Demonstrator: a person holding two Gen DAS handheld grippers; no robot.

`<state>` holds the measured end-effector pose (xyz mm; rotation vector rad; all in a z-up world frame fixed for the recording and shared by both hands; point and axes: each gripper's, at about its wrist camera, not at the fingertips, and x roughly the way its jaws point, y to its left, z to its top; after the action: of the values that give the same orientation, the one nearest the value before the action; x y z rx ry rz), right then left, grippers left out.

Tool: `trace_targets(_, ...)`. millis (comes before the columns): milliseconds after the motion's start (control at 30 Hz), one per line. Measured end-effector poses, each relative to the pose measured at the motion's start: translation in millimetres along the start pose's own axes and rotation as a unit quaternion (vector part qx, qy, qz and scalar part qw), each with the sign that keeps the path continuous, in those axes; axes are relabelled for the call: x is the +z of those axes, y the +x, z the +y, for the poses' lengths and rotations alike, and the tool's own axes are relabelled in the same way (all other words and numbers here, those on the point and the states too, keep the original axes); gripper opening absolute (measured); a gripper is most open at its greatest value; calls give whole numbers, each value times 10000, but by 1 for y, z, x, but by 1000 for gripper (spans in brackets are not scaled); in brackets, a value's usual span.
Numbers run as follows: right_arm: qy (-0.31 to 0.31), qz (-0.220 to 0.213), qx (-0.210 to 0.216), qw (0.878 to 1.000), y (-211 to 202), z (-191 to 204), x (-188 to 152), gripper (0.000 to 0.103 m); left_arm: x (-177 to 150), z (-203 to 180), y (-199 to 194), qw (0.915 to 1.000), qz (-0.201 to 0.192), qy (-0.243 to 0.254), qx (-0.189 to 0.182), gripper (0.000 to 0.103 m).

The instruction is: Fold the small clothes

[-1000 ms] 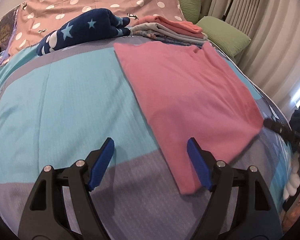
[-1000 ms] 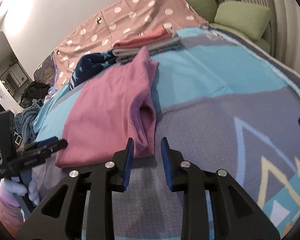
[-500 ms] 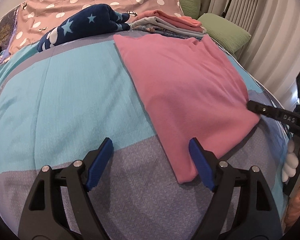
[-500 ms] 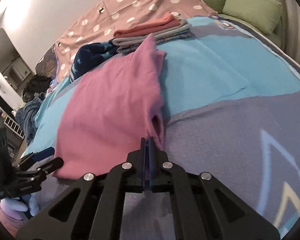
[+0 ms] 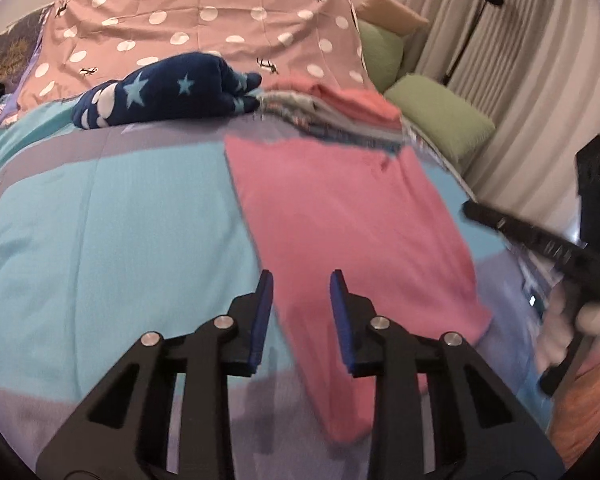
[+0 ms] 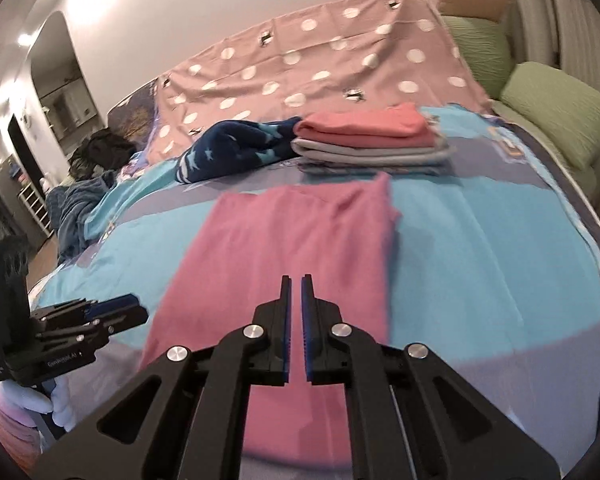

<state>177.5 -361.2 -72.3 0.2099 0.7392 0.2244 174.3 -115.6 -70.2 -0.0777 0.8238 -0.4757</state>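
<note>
A pink garment [image 5: 352, 216] lies flat, folded lengthwise, on the blue and grey bedspread [image 5: 120, 216]; it also shows in the right wrist view [image 6: 284, 240]. My left gripper [image 5: 302, 304] is partly open, its jaws above the garment's near left edge, holding nothing. My right gripper [image 6: 296, 312] is nearly shut with a thin gap, above the garment's near end; I see no cloth between its pads. Each gripper shows in the other's view, the right one [image 5: 540, 240] at the far right and the left one [image 6: 80, 320] at the far left.
A stack of folded clothes [image 6: 372, 140], pink on top of grey, sits behind the garment. A navy star-patterned item [image 6: 232, 148] lies left of the stack. A pink polka-dot cover [image 6: 320, 64] and green pillows [image 6: 556, 108] are at the head. Curtains [image 5: 520, 80] hang on the right.
My left gripper has narrowed from wide open and moved right over the garment's edge. My right gripper shut, then lifted and swung over the garment's near end, with a slight gap now.
</note>
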Motion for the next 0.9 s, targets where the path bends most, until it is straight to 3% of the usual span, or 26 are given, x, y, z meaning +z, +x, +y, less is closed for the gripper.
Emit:
trace_targets(67, 116, 260, -209, 9994, 25, -9, 5, 5, 8, 0, 18, 9998, 118, 73, 142, 29)
trace_targets(100, 231, 483, -486, 9974, 40, -19, 3, 6, 8, 2, 34, 9986, 301, 143, 413, 33)
trace_targets(133, 389, 710, -605, 9949, 55, -32, -3, 5, 6, 5, 45, 9976, 448, 116, 523, 50)
trace_targets(200, 637, 544, -244, 9962, 59, -48, -14, 4, -1, 17, 55, 9978, 451, -166, 455, 59)
trace_targets(300, 713, 470, -51, 9963, 52, -54, -16, 4, -1, 26, 52, 9983, 414, -358, 206, 60)
trace_targets(467, 500, 366, -136, 9980, 34, -44, -12, 11, -1, 19, 47, 9984, 409, -257, 289, 60)
trace_targets(533, 475, 237, -97, 9985, 18, -46, -13, 18, 2, 23, 47, 9983, 423, -325, 249, 62)
trace_targets(600, 513, 194, -130, 9984, 9, -56, -8, 35, 3, 25, 44, 9981, 442, -396, 187, 63)
trace_targets(633, 542, 202, -139, 9982, 8, -61, -7, 37, 4, 25, 43, 9981, 441, -402, 150, 65)
trace_targets(733, 694, 372, -37, 9969, 10, -76, -8, 40, 6, 19, 40, 9989, 376, -288, -38, 71)
trace_targets(900, 824, 804, 487, 9922, 31, -84, -19, 45, 9, 11, 50, 9985, 503, -32, -210, 74)
